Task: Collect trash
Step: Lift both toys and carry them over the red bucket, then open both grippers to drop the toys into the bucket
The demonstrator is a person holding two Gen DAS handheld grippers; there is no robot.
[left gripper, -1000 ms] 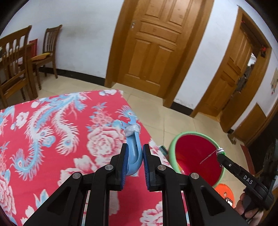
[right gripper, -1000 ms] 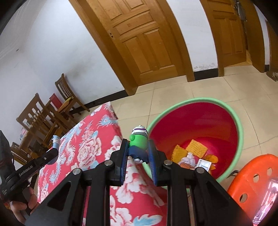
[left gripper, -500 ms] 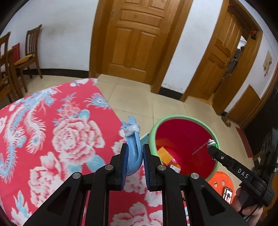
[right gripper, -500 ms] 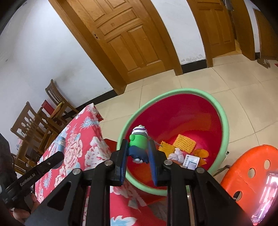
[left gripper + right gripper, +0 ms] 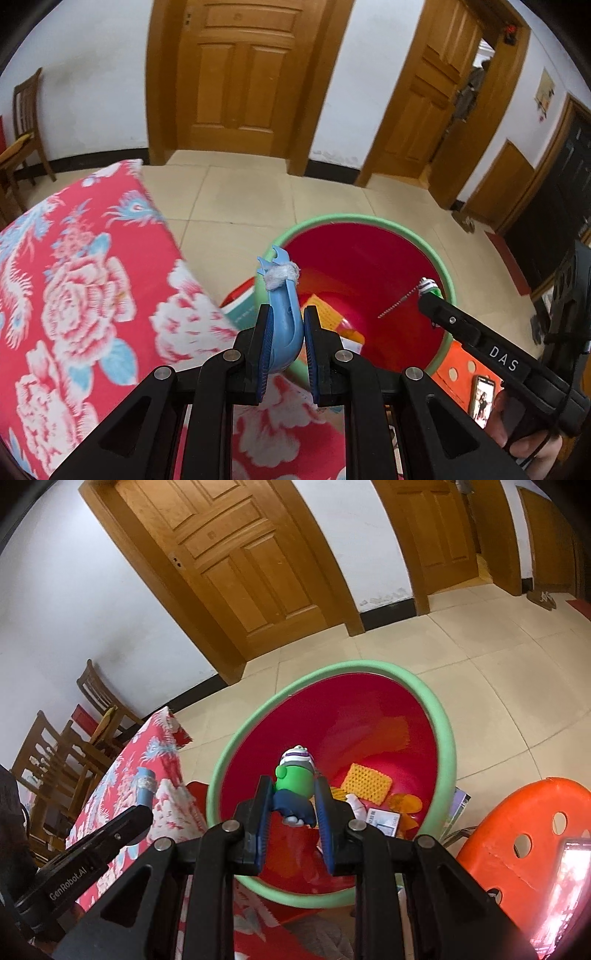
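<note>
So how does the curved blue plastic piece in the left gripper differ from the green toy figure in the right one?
The curved blue plastic piece is slim, one colour, with white wadding wrapped near its forked tip; the green toy figure is chunky, with a striped cap and dark blue base. The piece hangs at the red bin's green rim; the figure is over its inside. Both are clamped between blue pads.

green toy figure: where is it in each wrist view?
Left wrist: only its striped top shows, right of centre, at the tip of the right gripper over the bin.
Right wrist: green toy at centre, clamped between the fingers.
Shared landmark: red bin with green rim.
</note>
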